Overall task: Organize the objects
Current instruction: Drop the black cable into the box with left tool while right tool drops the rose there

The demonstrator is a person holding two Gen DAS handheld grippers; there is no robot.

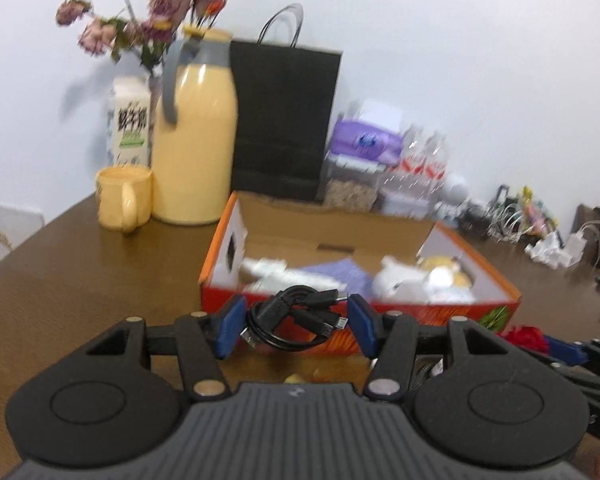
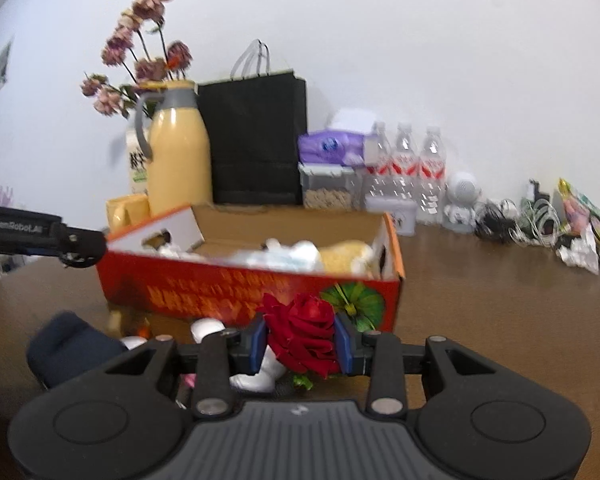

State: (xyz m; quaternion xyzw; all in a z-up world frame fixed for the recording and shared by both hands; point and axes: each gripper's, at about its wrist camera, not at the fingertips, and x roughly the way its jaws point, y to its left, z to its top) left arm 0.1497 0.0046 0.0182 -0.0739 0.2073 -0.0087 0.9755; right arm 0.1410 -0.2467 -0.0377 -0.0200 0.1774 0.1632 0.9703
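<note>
An open orange cardboard box (image 1: pixel 428 306) (image 2: pixel 236 290) stands on the brown table and holds white, purple and yellow soft items. My left gripper (image 1: pixel 296 322) is shut on a coiled black USB cable (image 1: pixel 292 316) and holds it in front of the box's near wall. My right gripper (image 2: pixel 300 340) is shut on a red fabric rose (image 2: pixel 306 334) and holds it near the box's right front corner. The rose also shows in the left wrist view (image 1: pixel 526 338). The left gripper's side shows at the left of the right wrist view (image 2: pixel 40 236).
Behind the box stand a yellow jug (image 1: pixel 196 136), a yellow mug (image 1: pixel 122 200), a milk carton (image 1: pixel 130 124), a black paper bag (image 1: pixel 284 120), flowers (image 1: pixel 148 28), tissues (image 2: pixel 332 146) and water bottles (image 2: pixel 404 172). Cables (image 2: pixel 512 220) lie far right. White toys (image 2: pixel 256 372) and a dark cloth (image 2: pixel 72 348) lie near me.
</note>
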